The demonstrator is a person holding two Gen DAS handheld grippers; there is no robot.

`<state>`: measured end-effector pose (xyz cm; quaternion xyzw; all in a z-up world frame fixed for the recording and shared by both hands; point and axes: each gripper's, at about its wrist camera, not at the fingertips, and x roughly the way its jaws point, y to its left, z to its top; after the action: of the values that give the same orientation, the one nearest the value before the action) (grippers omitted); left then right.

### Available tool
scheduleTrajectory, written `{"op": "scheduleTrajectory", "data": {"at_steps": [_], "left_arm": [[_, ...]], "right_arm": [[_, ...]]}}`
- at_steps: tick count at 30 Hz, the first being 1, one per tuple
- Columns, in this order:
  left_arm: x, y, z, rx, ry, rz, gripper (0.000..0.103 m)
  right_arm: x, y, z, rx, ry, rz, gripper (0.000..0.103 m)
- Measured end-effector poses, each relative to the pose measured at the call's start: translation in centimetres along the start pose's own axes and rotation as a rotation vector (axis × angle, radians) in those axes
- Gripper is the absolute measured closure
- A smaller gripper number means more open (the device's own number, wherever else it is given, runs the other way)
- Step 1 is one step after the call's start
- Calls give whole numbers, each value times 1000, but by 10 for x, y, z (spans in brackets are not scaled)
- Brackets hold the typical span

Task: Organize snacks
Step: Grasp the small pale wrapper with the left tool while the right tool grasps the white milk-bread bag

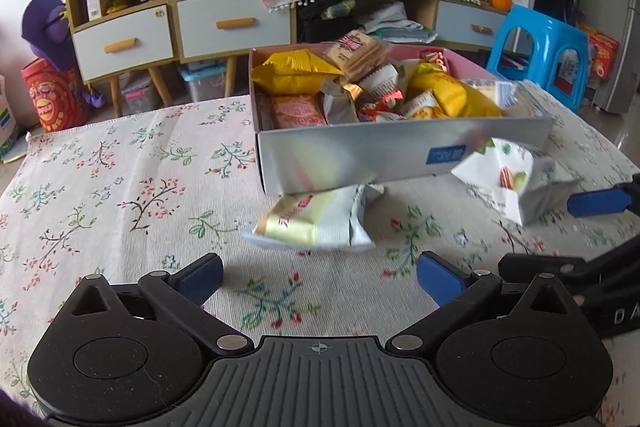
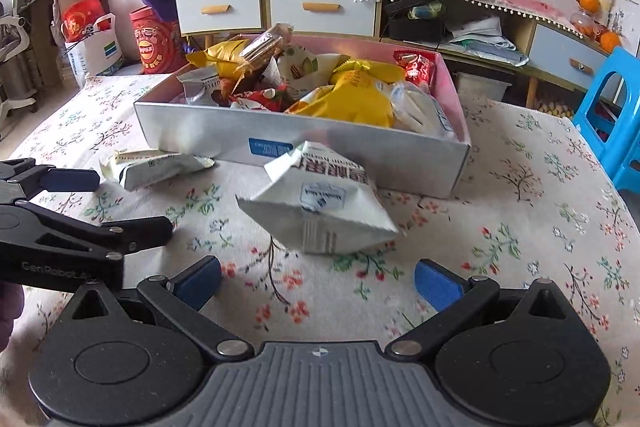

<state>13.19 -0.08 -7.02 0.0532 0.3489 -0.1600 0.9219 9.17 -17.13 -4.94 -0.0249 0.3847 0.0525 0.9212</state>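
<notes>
A silver box [image 1: 360, 155] with a pink inside holds several snack packets; it also shows in the right wrist view [image 2: 224, 131]. A gold and white packet [image 1: 316, 221] lies on the cloth just ahead of my open, empty left gripper [image 1: 320, 277]. The same packet lies at the left in the right wrist view [image 2: 156, 169]. A white packet [image 2: 320, 205] lies in front of the box, just ahead of my open, empty right gripper [image 2: 318, 281]. That white packet appears at the right in the left wrist view [image 1: 512, 181].
The table carries a floral cloth [image 1: 120, 187]. A blue stool [image 1: 548, 55] stands past the table's right side. Shelves with drawers [image 1: 160, 27] line the far wall. A red tub [image 2: 154, 43] and a bag [image 2: 94, 47] sit on the floor at left.
</notes>
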Motion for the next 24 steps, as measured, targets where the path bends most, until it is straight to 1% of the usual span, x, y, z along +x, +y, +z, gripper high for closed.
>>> {"op": "scheduleTrajectory", "data": {"at_steps": [5, 9, 14, 17, 18, 19, 20, 21, 22, 23, 24], "left_arm": [[4, 2, 5, -36, -1, 16, 1], [4, 4, 7, -65, -10, 9, 2], [2, 7, 10, -89, -21, -13, 6], [0, 8, 12, -105, -24, -27, 15], [-1, 9, 13, -111, -27, -32, 19], [-2, 9, 13, -117, -28, -36, 25], [-3, 9, 14, -122, -28, -36, 28], [-4, 9, 15, -125, -27, -35, 36], [-4, 9, 15, -129, -23, -36, 42], [-4, 9, 16, -135, -17, -36, 42], [-4, 9, 16, -141, -17, -35, 42]], "right_arm": [[4, -2, 5, 19, -2, -13, 9], [4, -4, 9, 39, -13, -32, 9], [3, -5, 14, 43, -30, -39, 10], [2, -5, 15, 39, -37, -37, 12], [1, -4, 15, 38, -40, -33, 14], [0, -4, 16, 37, -44, -27, 17], [0, -4, 17, 36, -47, -26, 20], [-1, -5, 17, 37, -48, -23, 24], [-1, -5, 18, 40, -49, -19, 28], [-1, -5, 19, 42, -49, -14, 30], [-1, -5, 20, 43, -46, -9, 36]]}}
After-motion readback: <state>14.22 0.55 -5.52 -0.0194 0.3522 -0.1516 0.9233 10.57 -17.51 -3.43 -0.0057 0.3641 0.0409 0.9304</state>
